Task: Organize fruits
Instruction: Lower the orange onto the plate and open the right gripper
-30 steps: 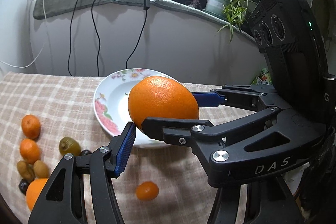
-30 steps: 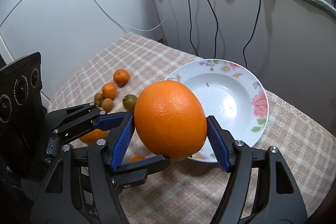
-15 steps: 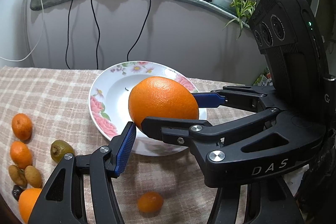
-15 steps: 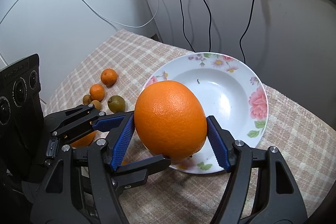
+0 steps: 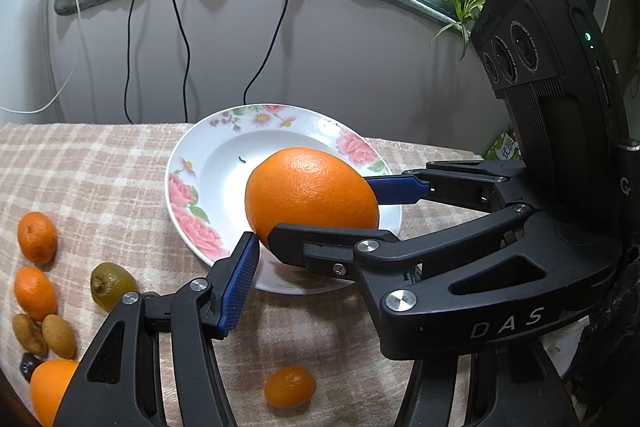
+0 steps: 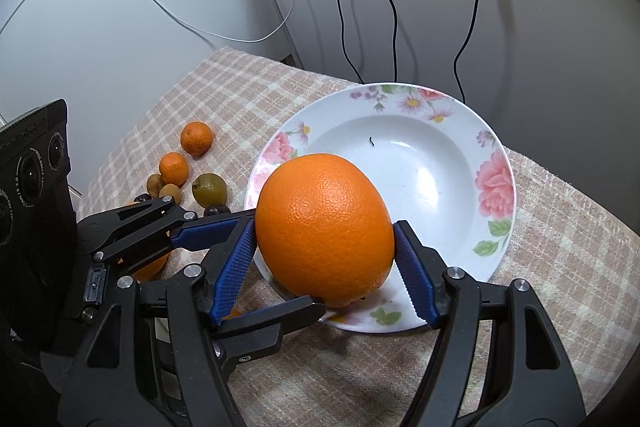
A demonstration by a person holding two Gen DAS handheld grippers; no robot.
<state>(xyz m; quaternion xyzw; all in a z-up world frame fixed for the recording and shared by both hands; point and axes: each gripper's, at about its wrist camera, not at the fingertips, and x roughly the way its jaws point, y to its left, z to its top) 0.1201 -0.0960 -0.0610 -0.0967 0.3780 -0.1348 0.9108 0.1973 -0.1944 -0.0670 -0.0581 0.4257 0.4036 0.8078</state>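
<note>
The right gripper [image 6: 324, 259] clamps the large orange [image 6: 324, 231] over the near rim of the floral plate [image 6: 432, 155], apparently to set it down there, while the left gripper [image 5: 316, 227] stands open, seemingly empty, beside it.

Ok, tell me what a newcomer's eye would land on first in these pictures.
First, the big round orange clamped between the blue pads of the right claw, hanging over the near rim of the white flower-patterned plate. The left claw reaches in from the side, one blue pad at the orange's edge; whether it presses I cannot tell. Small tangerines and a green fruit lie scattered on the beige checked cloth left of the plate.
</note>
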